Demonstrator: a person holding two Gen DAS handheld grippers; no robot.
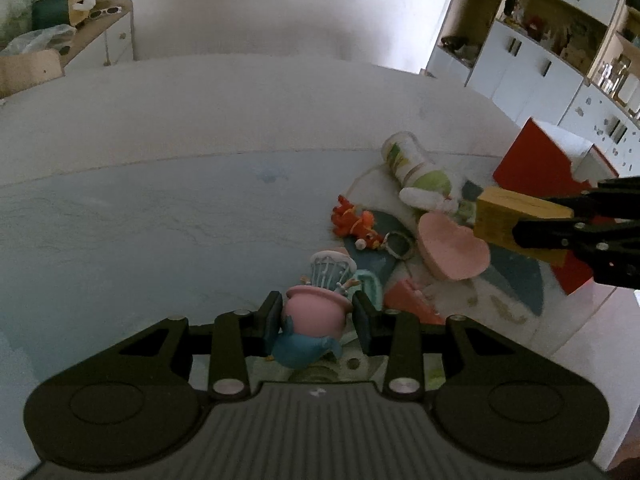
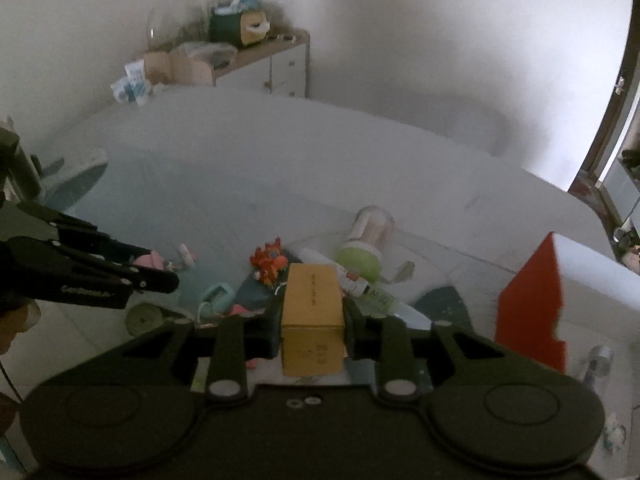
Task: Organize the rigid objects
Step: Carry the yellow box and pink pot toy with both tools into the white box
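We see, from the left wrist view, the pink-and-blue toy figurine sitting between the fingers of the left gripper, above the pale bed surface. Ahead of it and to the right lies a cluster: the small orange-red plastic toy, then the pink heart-shaped box just right of it, with the green-capped clear cylindrical bottle on its side behind both. The yellow wooden rectangular block sits between the right gripper's fingers, in front of the red-and-white house-shaped box at far right.
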